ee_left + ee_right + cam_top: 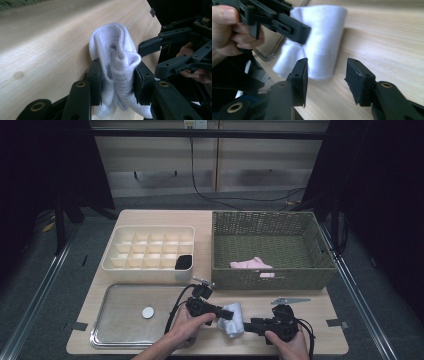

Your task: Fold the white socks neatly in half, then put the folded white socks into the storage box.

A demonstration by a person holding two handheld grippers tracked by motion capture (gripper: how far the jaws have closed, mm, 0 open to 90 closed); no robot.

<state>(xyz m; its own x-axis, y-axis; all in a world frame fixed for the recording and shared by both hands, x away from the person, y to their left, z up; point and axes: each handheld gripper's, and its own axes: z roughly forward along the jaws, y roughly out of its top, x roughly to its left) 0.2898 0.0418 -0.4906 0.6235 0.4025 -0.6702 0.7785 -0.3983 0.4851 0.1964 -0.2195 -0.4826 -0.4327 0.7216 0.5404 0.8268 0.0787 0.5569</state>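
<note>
At the near edge of the wooden table (310, 330), between the two grippers: a rolled white sock (233, 319), lying just right of the clear tray lid (125, 312) and well short of the green woven basket (272, 251). Soft, light and springy by the look of it, likely to unroll or sag if pinched at a loose end; best taken across the thick middle of the roll, so the folded layers stay bunched. Left gripper (117, 81) clamped on the sock, both pads pressing into the ribbed fabric and squeezing the bundle narrow. Right gripper (325, 78) spread apart, nothing between the pads, tips aimed at the sock's end but not touching it. Farther back, a cream divider box (149, 249) with one dark sock (184, 262) tucked in its front right compartment, and a pink cloth (251, 264) lying inside the basket. Probable destination, judging by that filled cell: another compartment of the box.
</note>
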